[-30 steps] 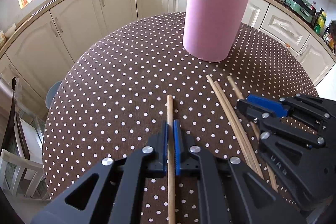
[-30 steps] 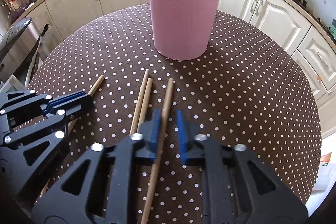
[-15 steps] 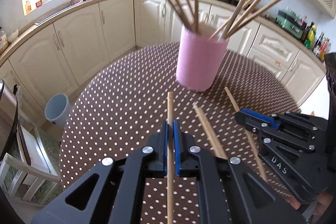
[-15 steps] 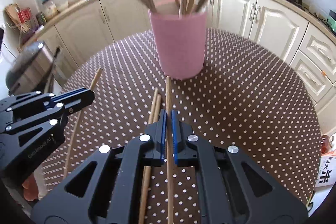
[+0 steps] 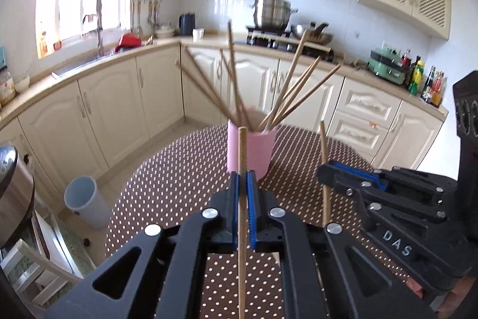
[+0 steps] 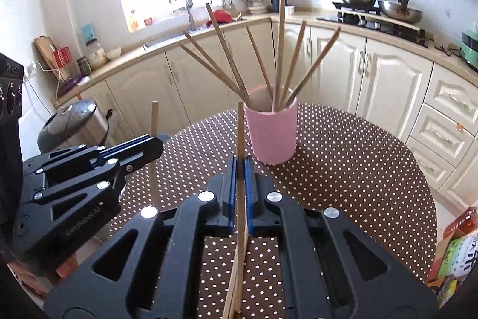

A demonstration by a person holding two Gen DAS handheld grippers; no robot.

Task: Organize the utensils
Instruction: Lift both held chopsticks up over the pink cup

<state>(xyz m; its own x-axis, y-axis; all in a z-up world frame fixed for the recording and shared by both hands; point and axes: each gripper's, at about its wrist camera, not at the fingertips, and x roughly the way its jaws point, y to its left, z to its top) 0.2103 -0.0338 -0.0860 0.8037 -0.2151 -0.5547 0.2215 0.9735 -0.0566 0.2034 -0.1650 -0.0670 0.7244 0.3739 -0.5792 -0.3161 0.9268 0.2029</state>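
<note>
Both my grippers — left gripper (image 5: 242, 187), right gripper (image 6: 240, 169) — clamp one thin wooden chopstick (image 5: 242, 157) each, raised before the pink cylindrical holder (image 5: 250, 150); next — tip them in.

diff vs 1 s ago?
Right gripper closed on a chopstick that lay loose between its jaws. Both grippers then rose off the table, each carrying its stick; the left gripper gripped its chopstick throughout. Cup stayed put, and a pair of chopsticks remains on the table.
</note>
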